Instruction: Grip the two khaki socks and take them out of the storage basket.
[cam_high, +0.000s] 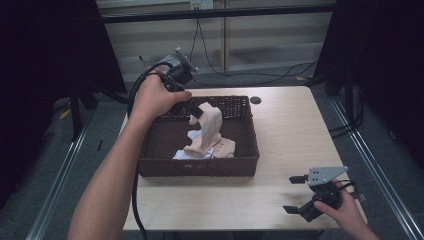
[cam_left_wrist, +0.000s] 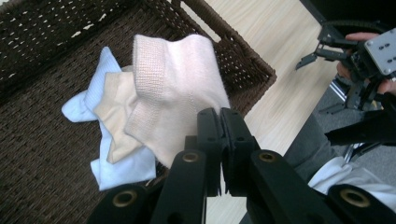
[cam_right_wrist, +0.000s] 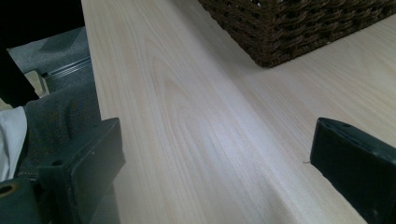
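Two grippers are at work: our left gripper (cam_high: 196, 114) is clamped on a pale pink sock (cam_high: 210, 127), lifting it above the brown wicker basket (cam_high: 200, 165) at the middle of the desk (cam_high: 290, 130). Under it in the basket we see a beige sock (cam_left_wrist: 114, 105) lying on a light blue one (cam_left_wrist: 123, 170). Our right gripper (cam_high: 295, 194) hangs low over the desk's near right corner, jaws wide apart and holding nothing.

The left gripper (cam_high: 196, 114) is held raised, jaws clamped together; the right gripper (cam_high: 295, 194) is held low, jaws spread.
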